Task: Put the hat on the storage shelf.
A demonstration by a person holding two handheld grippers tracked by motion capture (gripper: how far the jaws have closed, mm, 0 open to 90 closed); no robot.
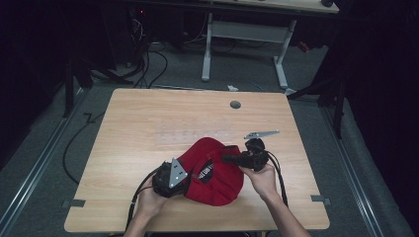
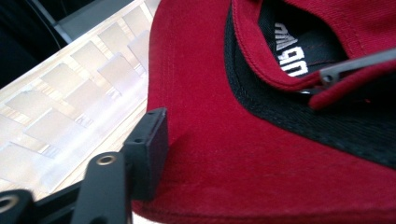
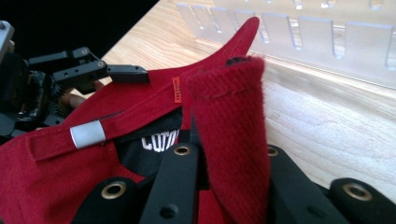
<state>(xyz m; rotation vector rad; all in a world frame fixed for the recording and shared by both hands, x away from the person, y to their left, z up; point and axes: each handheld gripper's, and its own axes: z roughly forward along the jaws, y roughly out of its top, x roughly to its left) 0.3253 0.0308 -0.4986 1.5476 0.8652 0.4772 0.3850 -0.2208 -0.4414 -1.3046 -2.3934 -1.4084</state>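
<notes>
A red cap (image 1: 217, 177) with black lining and a white-lettered label lies upside down near the table's front edge. My left gripper (image 1: 185, 175) is shut on its left rim. In the left gripper view one black jaw presses the red fabric (image 2: 261, 154) while the other jaw is hidden under it. My right gripper (image 1: 227, 159) is shut on the cap's right side. In the right gripper view a strip of red fabric (image 3: 229, 116) stands up between the jaws of the right gripper (image 3: 229, 156). The strap's metal buckle (image 3: 88, 134) and the left gripper (image 3: 126, 72) show beyond it.
The wooden table (image 1: 148, 113) has a grey cable hole (image 1: 235, 104) at the back. A clear slotted plastic strip (image 1: 192, 133) lies flat just behind the cap. Cables and another desk's legs stand on the floor beyond.
</notes>
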